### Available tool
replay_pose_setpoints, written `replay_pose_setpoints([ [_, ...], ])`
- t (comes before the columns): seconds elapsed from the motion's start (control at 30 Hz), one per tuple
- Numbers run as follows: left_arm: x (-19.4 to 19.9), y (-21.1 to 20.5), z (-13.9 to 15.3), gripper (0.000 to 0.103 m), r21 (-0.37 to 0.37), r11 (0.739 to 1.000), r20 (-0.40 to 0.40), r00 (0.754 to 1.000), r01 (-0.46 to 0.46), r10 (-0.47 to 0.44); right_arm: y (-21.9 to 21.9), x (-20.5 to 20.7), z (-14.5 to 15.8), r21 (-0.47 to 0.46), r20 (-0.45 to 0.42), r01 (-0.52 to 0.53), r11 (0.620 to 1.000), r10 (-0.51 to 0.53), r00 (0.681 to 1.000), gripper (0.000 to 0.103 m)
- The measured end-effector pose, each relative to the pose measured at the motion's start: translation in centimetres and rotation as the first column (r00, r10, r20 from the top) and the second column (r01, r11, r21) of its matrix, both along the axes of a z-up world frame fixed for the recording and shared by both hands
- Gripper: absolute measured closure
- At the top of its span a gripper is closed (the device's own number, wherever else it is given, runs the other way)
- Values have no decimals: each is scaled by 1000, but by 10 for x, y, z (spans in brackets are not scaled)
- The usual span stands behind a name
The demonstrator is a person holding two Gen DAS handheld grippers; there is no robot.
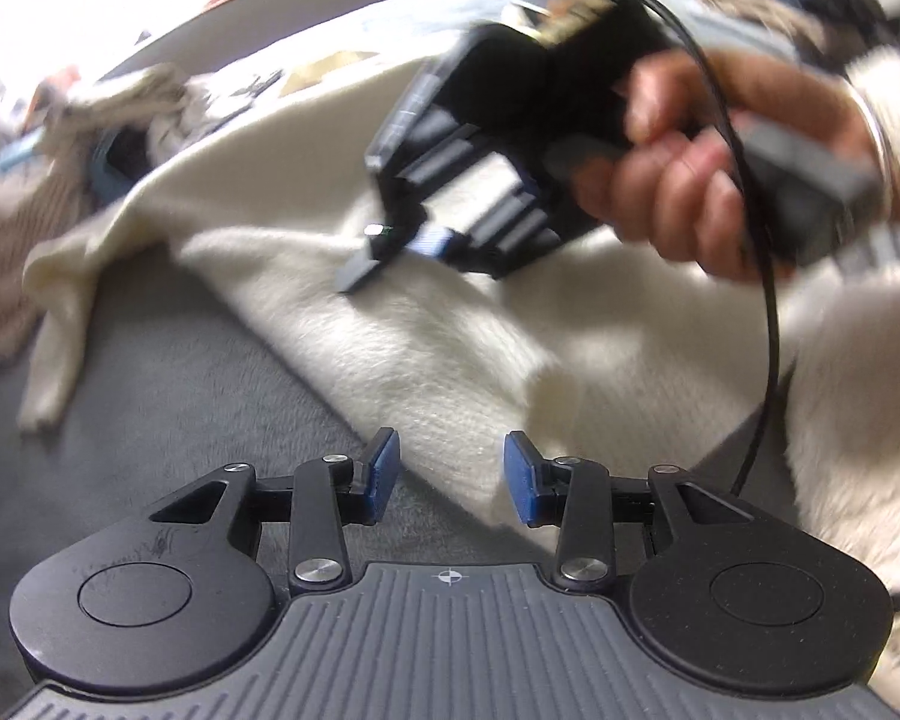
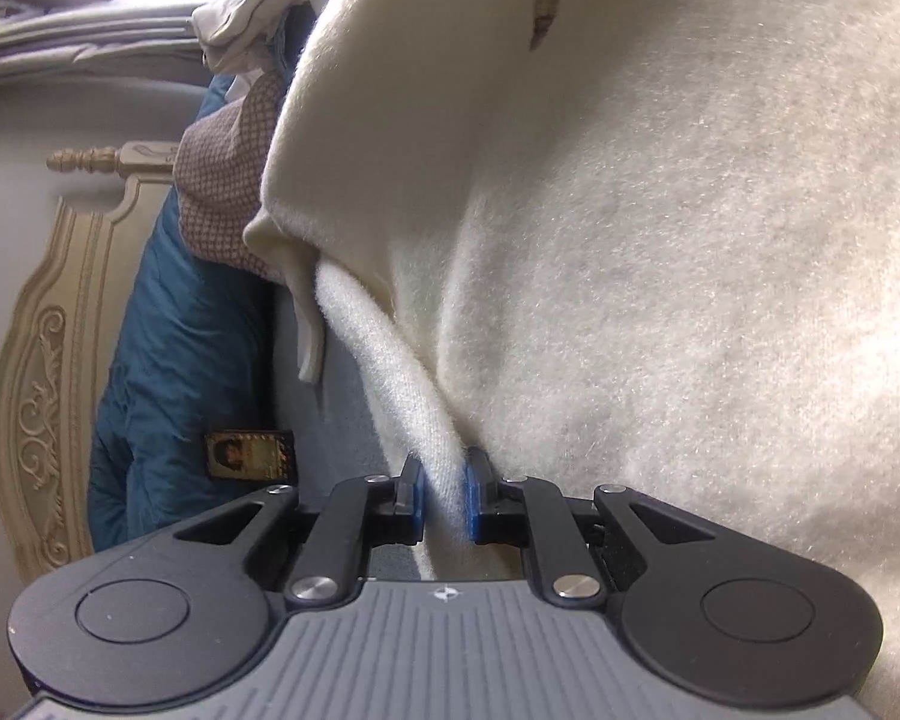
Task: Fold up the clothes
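Cream fuzzy knit garment lies spread across a grey plush bed cover, running from near right to far left, with 1 narrow strip trailing off at the far left, likely a sleeve. Right gripper is clamped on a rolled edge of the same cream garment; both blue pads press the fabric from either side, so the cloth is pinched, not just passing through. In the left wrist view that tool, seen as the right gripper held in the person's hand, sits low over the middle of the garment, tip down toward the knit; the image there is blurred. Judged purpose: the pinch anchors or lifts 1 edge so a fold line can form. Left gripper has its jaws apart with nothing between the pads; it hangs just above the near hem corner of the garment, a thin wedge of cream fabric showing in the gap beyond the pads. Judged next need: close on that corner so 2 points are held. A pile of other clothes, including a blue quilted item and a brown checked fabric, sits far left beside a carved cream headboard, apart from the work area.
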State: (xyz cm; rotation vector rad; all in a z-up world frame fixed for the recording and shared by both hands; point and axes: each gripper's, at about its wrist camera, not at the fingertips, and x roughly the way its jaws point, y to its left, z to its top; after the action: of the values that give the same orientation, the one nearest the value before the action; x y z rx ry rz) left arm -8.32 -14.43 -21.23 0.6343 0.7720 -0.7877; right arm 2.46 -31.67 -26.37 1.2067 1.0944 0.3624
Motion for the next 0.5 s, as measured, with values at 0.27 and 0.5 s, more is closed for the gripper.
replay_pose_setpoints([
  [0.27, -7, -25, -18, 64, 128, 992, 104, 994, 5, -19, -3, 5, 4, 76, -1, 33, 997, -33, 999, 90],
  [0.5, -15, -35, -18, 63, 175, 985, 230, 973, -8, -33, 0, 11, 7, 99, 6, 32, 995, -33, 999, 90],
])
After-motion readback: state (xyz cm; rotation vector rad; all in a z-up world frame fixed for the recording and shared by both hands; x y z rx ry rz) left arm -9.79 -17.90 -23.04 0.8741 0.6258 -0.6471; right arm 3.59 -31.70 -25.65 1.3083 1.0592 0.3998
